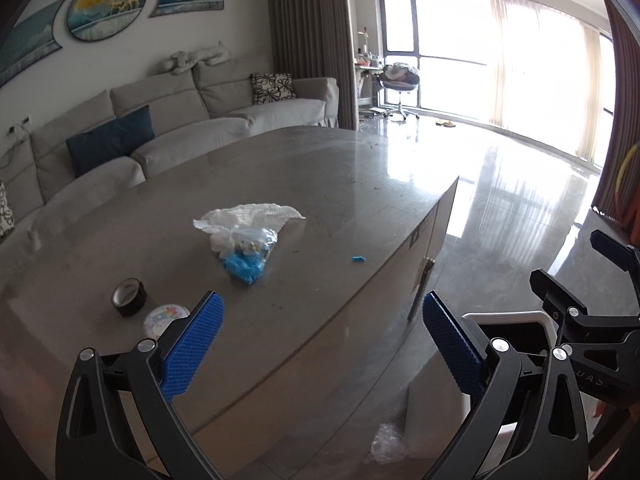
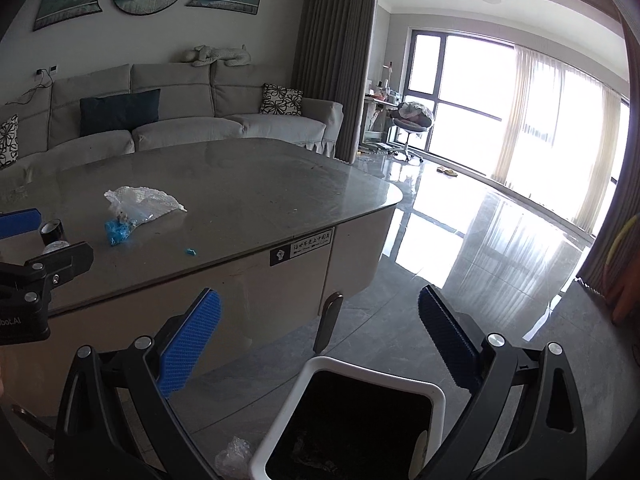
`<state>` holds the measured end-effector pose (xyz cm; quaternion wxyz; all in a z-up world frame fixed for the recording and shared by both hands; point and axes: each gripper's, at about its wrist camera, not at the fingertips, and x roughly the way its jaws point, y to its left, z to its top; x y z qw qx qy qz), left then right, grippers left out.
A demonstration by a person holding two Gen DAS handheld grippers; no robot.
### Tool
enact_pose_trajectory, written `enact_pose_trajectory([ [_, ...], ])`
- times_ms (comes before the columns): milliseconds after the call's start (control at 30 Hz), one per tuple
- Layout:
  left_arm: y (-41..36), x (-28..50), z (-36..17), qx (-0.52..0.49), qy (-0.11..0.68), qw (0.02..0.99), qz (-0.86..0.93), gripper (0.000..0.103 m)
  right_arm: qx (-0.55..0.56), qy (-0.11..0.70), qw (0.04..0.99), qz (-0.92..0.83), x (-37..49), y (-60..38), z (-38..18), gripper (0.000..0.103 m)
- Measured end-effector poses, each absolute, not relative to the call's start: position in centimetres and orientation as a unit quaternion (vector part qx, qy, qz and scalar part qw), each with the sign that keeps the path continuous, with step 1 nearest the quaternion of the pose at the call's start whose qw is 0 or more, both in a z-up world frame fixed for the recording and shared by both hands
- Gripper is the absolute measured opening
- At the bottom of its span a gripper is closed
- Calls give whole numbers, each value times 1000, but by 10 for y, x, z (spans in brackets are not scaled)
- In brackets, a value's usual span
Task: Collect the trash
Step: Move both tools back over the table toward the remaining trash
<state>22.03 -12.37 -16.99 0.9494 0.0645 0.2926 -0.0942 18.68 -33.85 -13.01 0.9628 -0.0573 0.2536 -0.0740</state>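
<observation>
Grey floor [image 2: 460, 320], white bin [image 2: 436, 394] with faint debris inside

left gripper [image 1: 322, 312]: black arms, silver screws, blue ribbed pads | right gripper [image 2: 320, 316]: same black arms, blue pads at 8 and 4 o'clock | white lettering on the left gripper's body

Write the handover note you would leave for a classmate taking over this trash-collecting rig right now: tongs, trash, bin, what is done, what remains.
Left tongs: open, empty, over the table's near edge.
Right tongs: open, empty, above the white bin on the floor.
On the table: crumpled tissue with plastic bag and a small blue scrap, untouched.
On the floor beside the bin: clear plastic wrap.
Done: the bin's inside is too dark to tell.
Left: bin all three. Tape roll probably stays.
</observation>
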Motion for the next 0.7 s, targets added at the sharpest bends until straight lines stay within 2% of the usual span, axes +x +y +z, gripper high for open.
enact_pose_trajectory([
  [400,-27,249,-193,25,324,946,-3,99,-111,231,967,14,225,-237,-133,98],
  [700,-1,285,-220,21,367,930,17,99,-95,223,970,32,255,-205,-130,98],
])
